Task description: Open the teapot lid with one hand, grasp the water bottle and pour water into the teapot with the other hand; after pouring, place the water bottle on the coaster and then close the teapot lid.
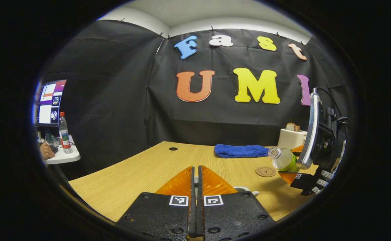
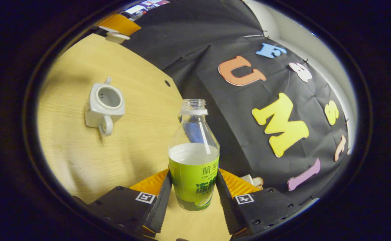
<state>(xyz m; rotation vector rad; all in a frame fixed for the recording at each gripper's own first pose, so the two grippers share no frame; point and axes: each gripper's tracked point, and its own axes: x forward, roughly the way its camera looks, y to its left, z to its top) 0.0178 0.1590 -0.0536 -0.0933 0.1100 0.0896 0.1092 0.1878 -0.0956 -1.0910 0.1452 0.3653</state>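
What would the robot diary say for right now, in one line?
right gripper: shut on water bottle, tilted | teapot: lid off | left gripper: fingers together | coaster: bare

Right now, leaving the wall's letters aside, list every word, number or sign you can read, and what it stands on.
Water bottle label: print partly hidden by the right gripper; nothing quotable whole.
Coaster: a mark, too small to read.
Left gripper: square coded markers, no words.
Teapot, teapot lid: no text.
Far bottle, monitor: too small to read.
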